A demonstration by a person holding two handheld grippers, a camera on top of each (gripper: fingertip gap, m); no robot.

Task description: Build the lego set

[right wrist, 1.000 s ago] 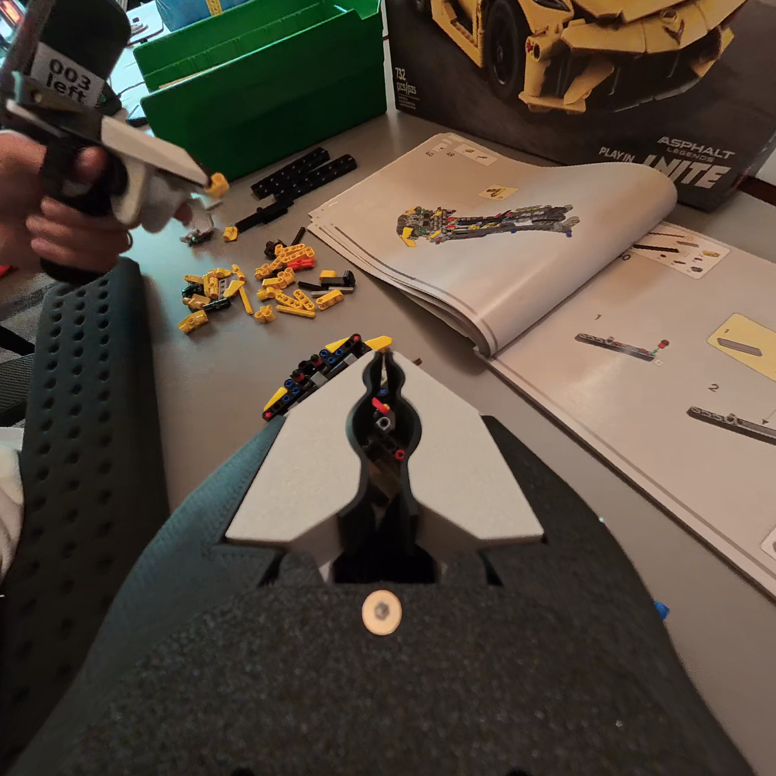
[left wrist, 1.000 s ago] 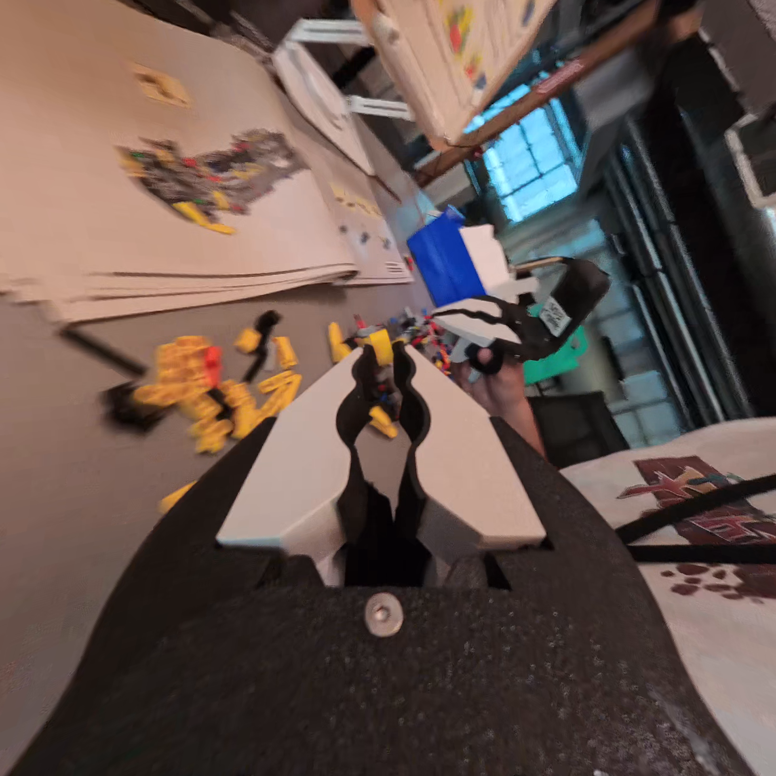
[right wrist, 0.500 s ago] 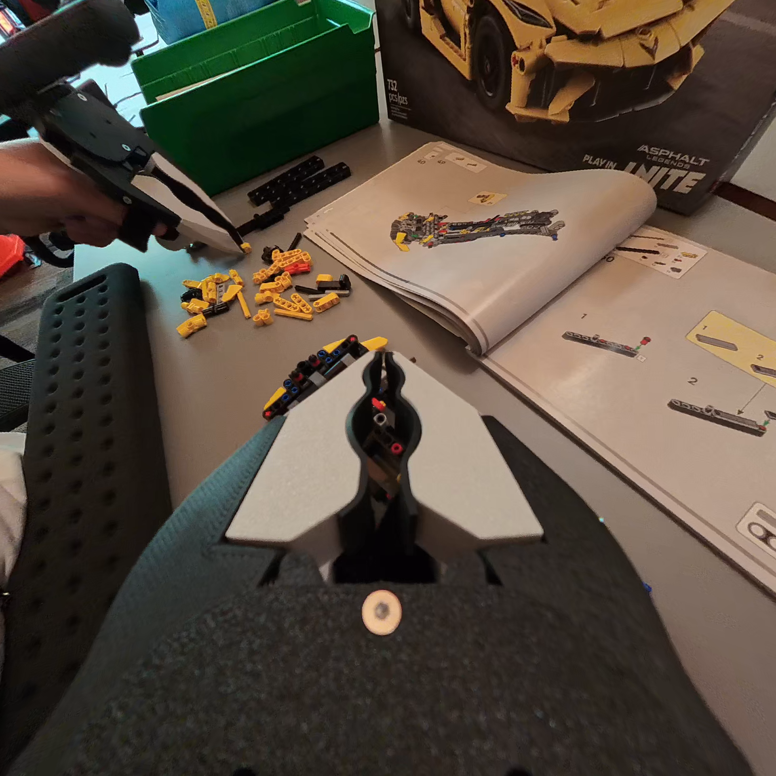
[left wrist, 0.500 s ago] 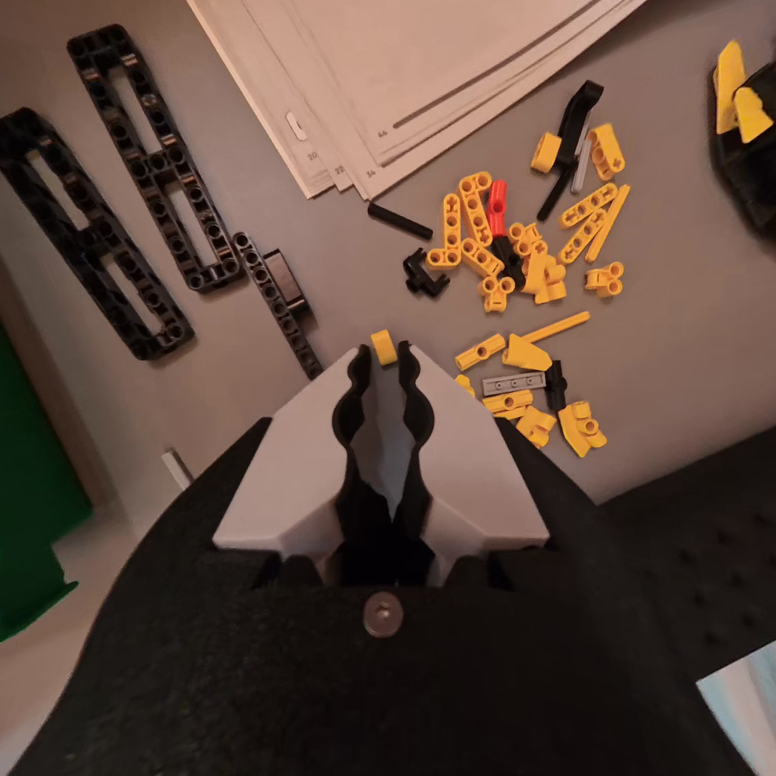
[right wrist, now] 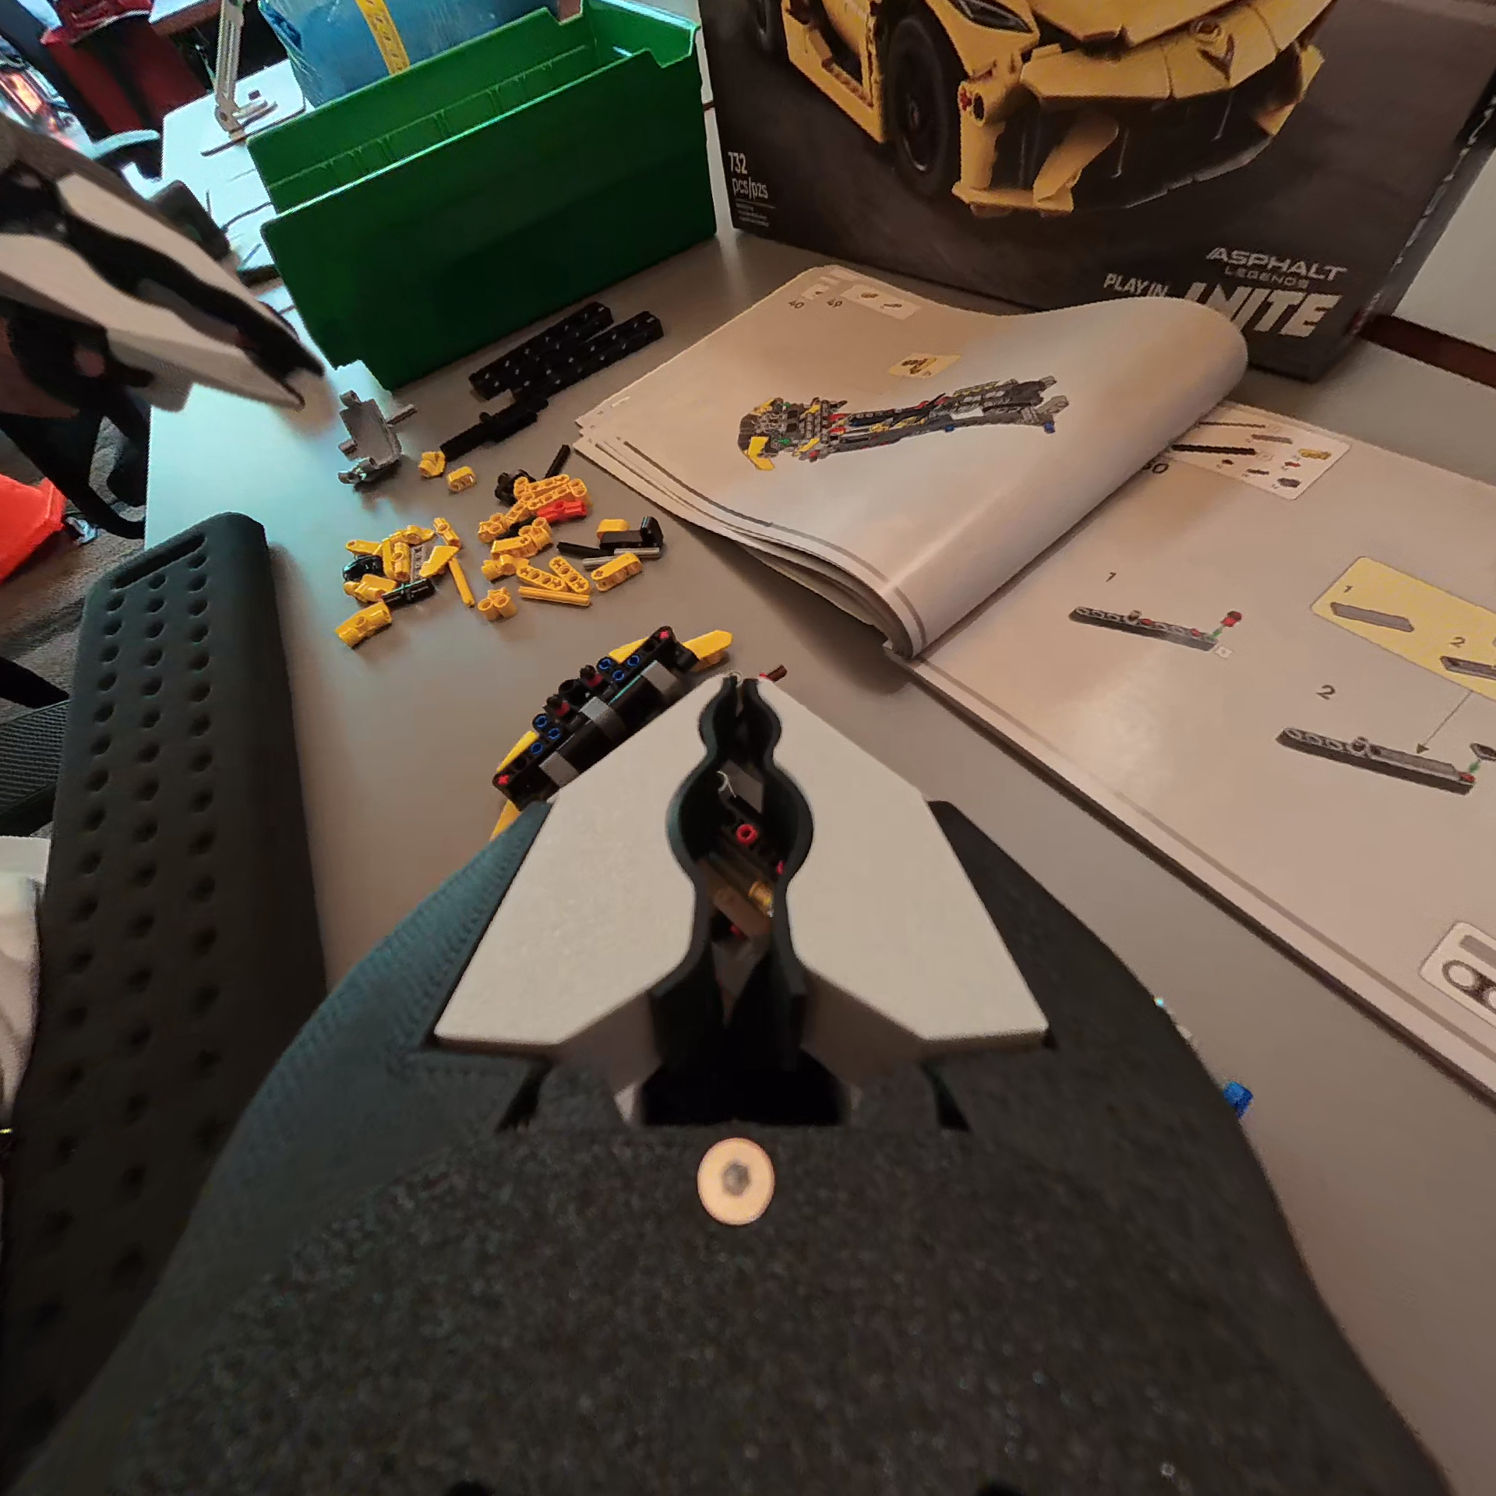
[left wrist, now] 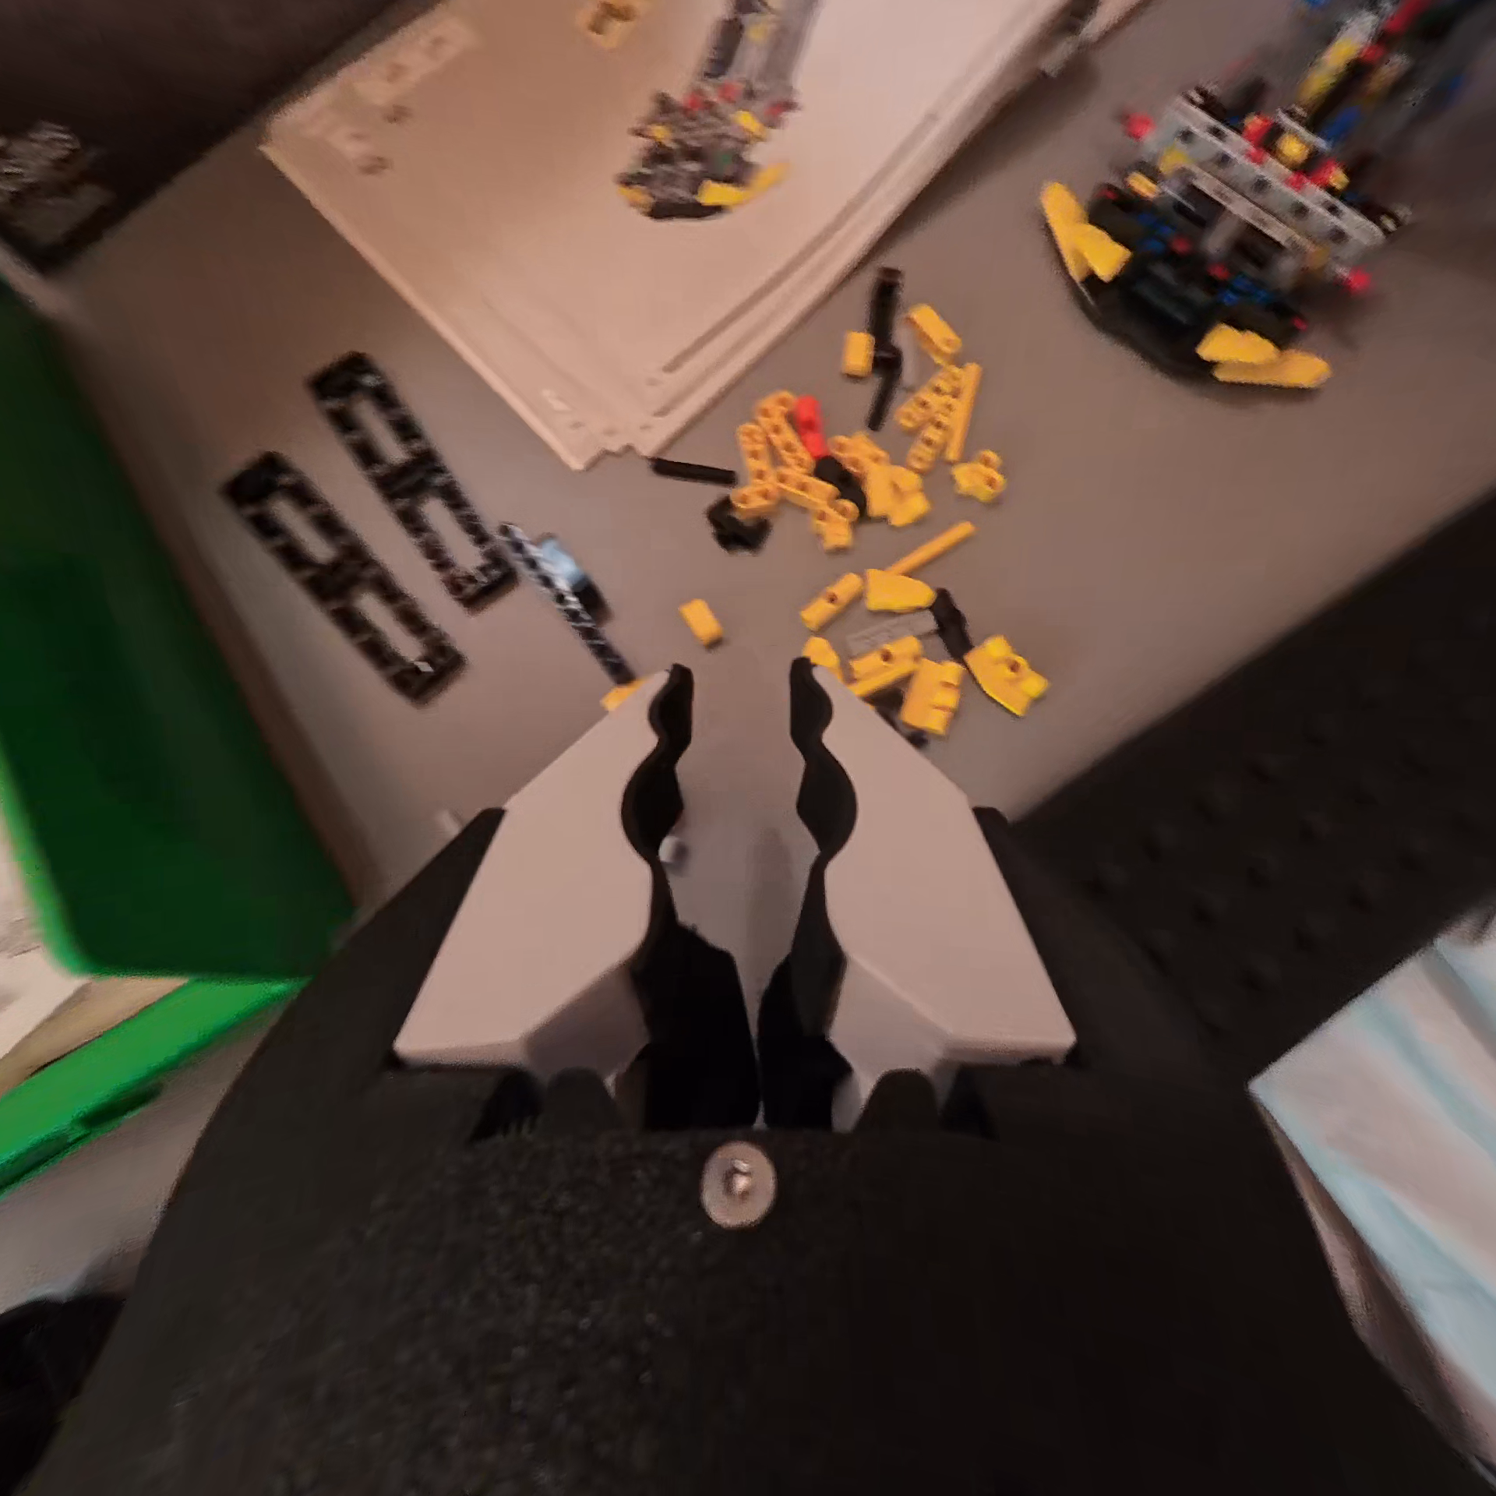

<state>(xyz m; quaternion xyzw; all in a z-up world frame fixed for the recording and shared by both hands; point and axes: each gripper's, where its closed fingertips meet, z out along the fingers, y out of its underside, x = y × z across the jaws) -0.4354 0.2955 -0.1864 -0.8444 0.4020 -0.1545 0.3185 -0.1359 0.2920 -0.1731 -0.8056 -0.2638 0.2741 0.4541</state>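
One small yellow piece [left wrist: 700, 622] lies loose on the surface just above the left gripper [left wrist: 741, 680], whose fingers are spread and empty; the right gripper [right wrist: 738, 688] clamps the chassis [right wrist: 611, 712] at frame centre.

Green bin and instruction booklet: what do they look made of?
Green bin: looks like rigid moulded plastic, semi-gloss, judging by its straight thin walls and soft sheen. Instruction booklet: paper with a smooth, slightly satin finish; its pages curl over and stack in thin layers.
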